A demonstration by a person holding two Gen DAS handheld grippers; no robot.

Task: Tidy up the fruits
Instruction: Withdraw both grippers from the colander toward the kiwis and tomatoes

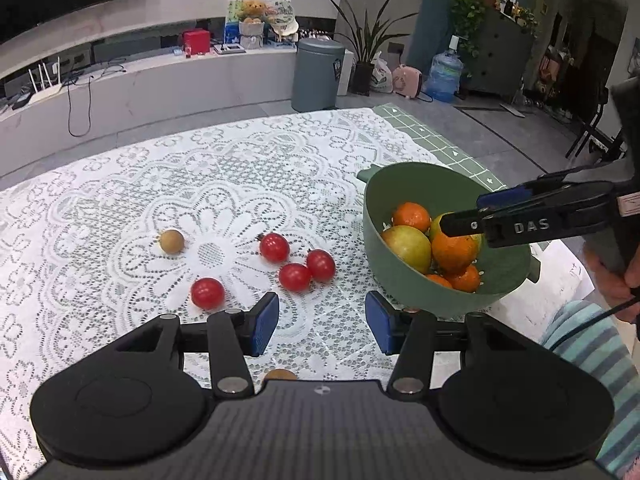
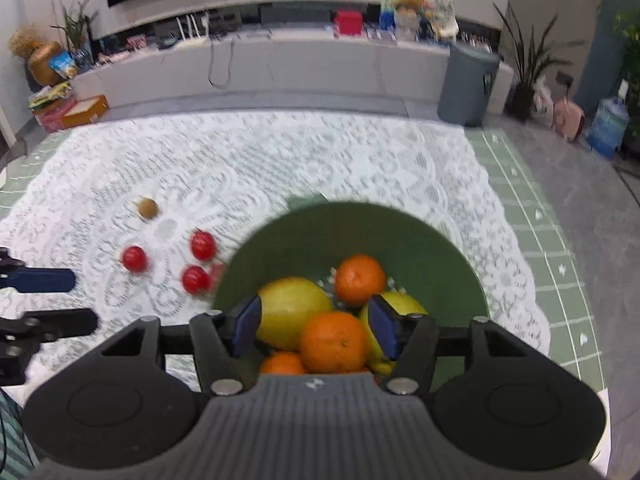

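Item: cherry tomatoes (image 1: 274, 247), 4 pcs, ctr of frame on lace bench (image 1: 120, 200), left of green bowl (image 1: 500, 272). Likely light, soft-skinned, roll easily; grip gently across middle. Left hand-held gripper (image 1: 322, 322) released, empty; right hand-held gripper (image 2: 314, 330) released over bowl.

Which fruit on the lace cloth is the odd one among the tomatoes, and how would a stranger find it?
Start at the green bowl on the lace cloth, then pass left over the red tomatoes. Beyond them lies one small brown fruit, alone, dull tan rather than glossy red.
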